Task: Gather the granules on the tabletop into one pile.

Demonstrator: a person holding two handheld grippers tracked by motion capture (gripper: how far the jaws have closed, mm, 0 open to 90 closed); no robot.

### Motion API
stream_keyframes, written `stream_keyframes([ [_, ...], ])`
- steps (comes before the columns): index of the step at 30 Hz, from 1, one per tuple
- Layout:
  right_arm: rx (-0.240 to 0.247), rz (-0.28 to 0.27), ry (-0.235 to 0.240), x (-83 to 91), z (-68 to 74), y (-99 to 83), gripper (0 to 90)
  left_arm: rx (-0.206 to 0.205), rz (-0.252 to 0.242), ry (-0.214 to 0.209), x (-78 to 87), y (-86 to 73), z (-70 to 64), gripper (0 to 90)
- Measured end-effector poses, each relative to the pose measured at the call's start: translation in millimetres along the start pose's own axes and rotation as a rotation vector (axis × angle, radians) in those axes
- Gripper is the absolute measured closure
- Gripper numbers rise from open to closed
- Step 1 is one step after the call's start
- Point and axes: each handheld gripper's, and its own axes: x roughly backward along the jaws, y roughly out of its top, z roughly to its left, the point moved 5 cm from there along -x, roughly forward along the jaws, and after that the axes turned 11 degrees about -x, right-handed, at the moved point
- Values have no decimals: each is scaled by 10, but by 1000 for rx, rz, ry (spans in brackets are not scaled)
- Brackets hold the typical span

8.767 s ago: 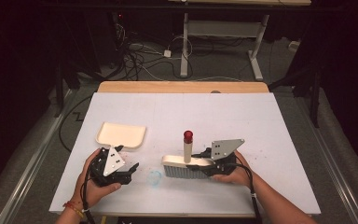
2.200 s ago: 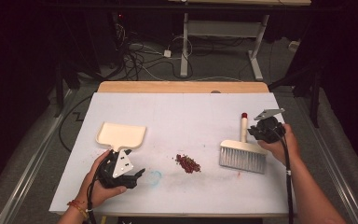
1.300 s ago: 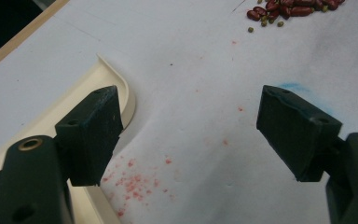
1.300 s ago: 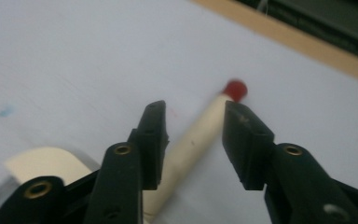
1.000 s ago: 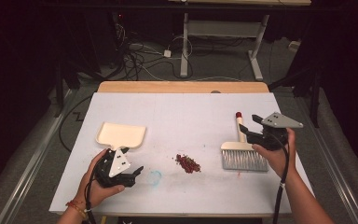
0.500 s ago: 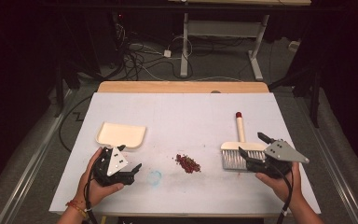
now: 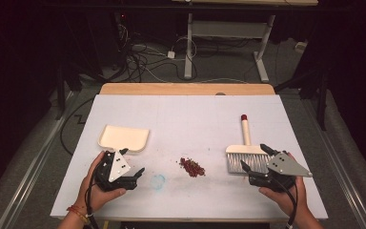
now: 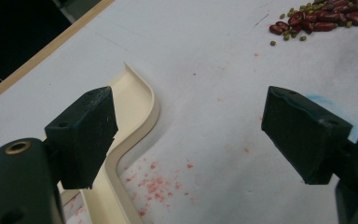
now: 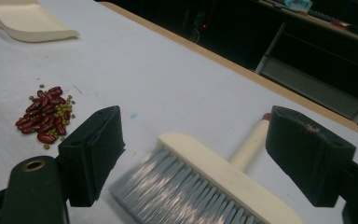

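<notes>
A small pile of red beans and green peas (image 7: 191,166) (image 9: 46,115) (image 8: 319,17) lies near the table's front middle. A cream dustpan (image 7: 123,138) (image 8: 129,140) (image 9: 24,19) rests flat at the left. At the right lies a hand brush (image 7: 245,151) (image 9: 214,182) with grey bristles, a cream head and a red-tipped handle. My left gripper (image 7: 134,174) (image 8: 205,135) is open just in front of the dustpan, nothing between its jaws. My right gripper (image 7: 253,158) (image 9: 209,154) is open at the brush's bristles, nothing held.
The white table cover (image 7: 186,119) carries a faint blue smudge (image 7: 158,181) and pink stains near the dustpan. A wooden strip (image 7: 186,89) runs along the far edge. Beyond it are cables and desk legs (image 7: 189,43) on the dark floor.
The right gripper has let go of the brush, which lies flat at the right, and moved back toward the front edge beside its bristles. The left gripper has barely moved.
</notes>
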Motion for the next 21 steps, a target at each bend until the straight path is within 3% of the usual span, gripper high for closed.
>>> stream_keyframes([
  [13,6,-36,0,37,-66,45,203,-5,16,0,-33,13,-25,174],
  [18,51,-18,-33,30,-46,25,206,-10,19,-4,-49,20,-41,174],
  [21,71,-17,-28,25,-16,23,206,-9,17,-6,-52,20,-43,173],
])
